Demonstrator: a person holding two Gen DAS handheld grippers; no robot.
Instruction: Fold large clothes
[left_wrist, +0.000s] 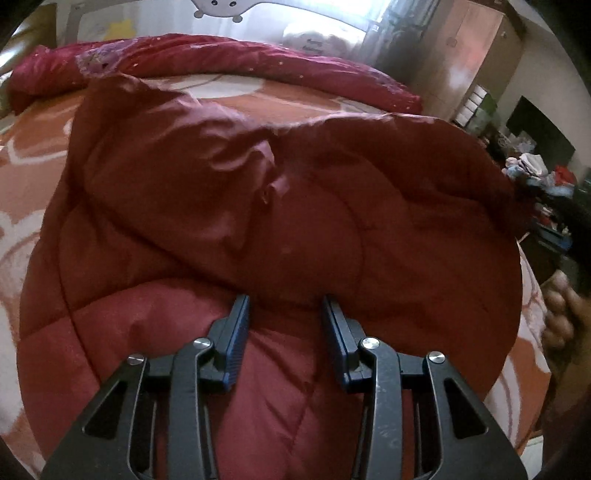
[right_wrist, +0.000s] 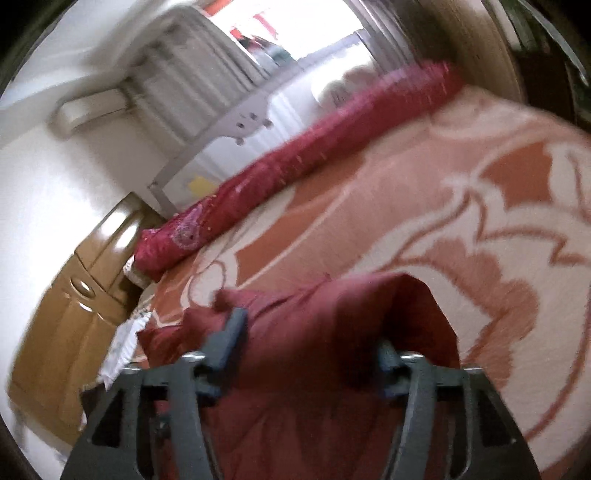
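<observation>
1. A dark red quilted jacket (left_wrist: 229, 192) lies spread on the bed (left_wrist: 33, 155), over an orange and white patterned bedspread.
2. The left claw (left_wrist: 286, 308) sits low over the jacket, its jaws spread apart, with padded fabric bulging between the blue pads (left_wrist: 236, 332); nothing is pinched.
3. The right claw (right_wrist: 312, 332) is blurred. A fold of the jacket (right_wrist: 332, 325) fills the wide gap between its fingers, and I cannot tell whether it grips.
4. A rolled red quilt (left_wrist: 221, 59) lies along the bed's far edge.
5. A wooden cabinet (right_wrist: 74, 325) stands beside the bed, doors closed, contents hidden.
</observation>
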